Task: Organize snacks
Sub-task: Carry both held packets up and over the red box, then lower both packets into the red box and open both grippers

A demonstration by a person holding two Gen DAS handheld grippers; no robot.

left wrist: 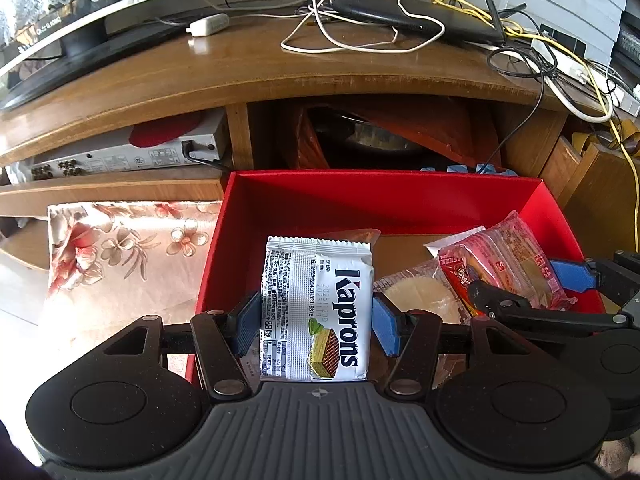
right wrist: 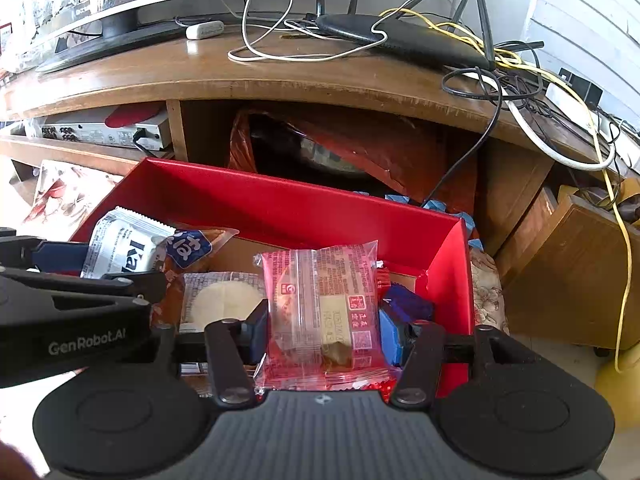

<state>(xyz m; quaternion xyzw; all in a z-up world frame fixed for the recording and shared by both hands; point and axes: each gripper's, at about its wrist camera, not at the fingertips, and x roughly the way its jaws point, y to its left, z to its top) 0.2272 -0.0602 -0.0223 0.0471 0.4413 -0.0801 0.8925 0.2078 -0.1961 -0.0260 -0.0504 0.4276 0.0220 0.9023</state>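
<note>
Two hand-held grippers work side by side over an open red box (left wrist: 400, 200) that stands before a wooden TV cabinet (left wrist: 280, 68). The left gripper (left wrist: 316, 322) is clamped on a white wafer packet (left wrist: 320, 304) printed "Kaprons"; its blue pads (left wrist: 387, 324) press the packet's two long edges, and the packet is held upright above the left part of the box. The right gripper (right wrist: 324, 330) is clamped on a red, partly transparent snack packet (right wrist: 324, 312), through which a pale cake shows; the packet stands between the pads above the right part of the box. From the right wrist view the left gripper (right wrist: 100, 276) enters at the left edge with the wafer packet (right wrist: 120, 248) in its jaws; from the left wrist view the right gripper (left wrist: 528, 284) enters at the right edge with the red packet (left wrist: 508, 260). Inside the box, between the two grippers, lies a clear-wrapped round pale biscuit (right wrist: 222, 300); a packet with a blue label (right wrist: 192, 246) lies behind it, and a dark blue wrapped item (right wrist: 412, 302) sits just beside the right wall. A floral cloth (left wrist: 120, 248) lies to the left of the box. On the cabinet top rest a black router (left wrist: 420, 20), a loose white cable (left wrist: 360, 44), yellow cables (left wrist: 580, 60) and the foot of a television (left wrist: 80, 52); a silver receiver (left wrist: 128, 156) occupies the left shelf.
</note>
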